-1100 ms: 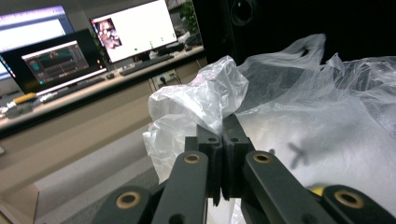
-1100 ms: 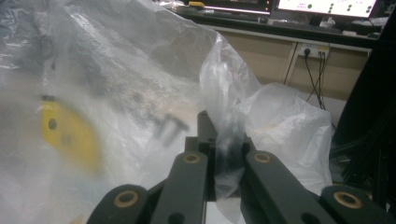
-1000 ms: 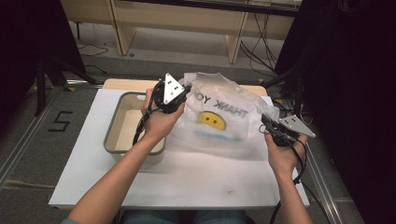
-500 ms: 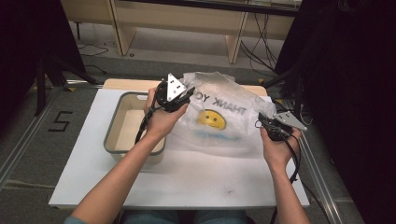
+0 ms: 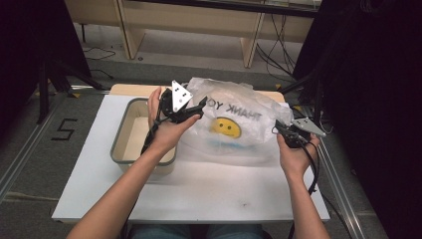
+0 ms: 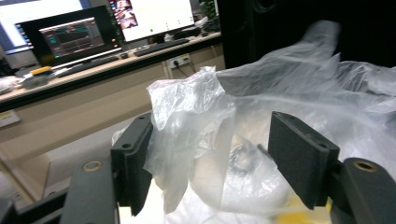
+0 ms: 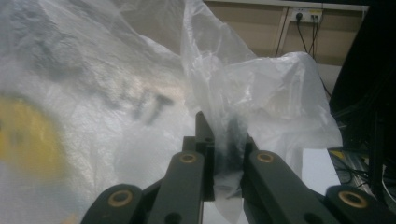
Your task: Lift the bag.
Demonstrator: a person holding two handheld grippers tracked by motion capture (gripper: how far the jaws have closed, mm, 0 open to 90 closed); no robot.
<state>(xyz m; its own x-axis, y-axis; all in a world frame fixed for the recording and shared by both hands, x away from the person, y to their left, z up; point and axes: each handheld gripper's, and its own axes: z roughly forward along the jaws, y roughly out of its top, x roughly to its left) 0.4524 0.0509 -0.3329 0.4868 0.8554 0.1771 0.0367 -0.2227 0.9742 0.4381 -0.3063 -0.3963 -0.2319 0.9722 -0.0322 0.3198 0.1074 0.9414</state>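
One plastic bag (image 5: 234, 127) mid-worktop (image 5: 209, 194), one bin (image 5: 130, 134) at left edge, left gripper (image 5: 191, 110) jaws just opened, film loose between, right gripper (image 5: 278, 130) jaws clamped on bag edge, front worktop free.

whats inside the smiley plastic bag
Through the thin film of the plastic bag, the left gripper view shows a pale rounded shape with a dark patch, but what it is cannot be told. From above, the crumpled film and the print hide the contents.
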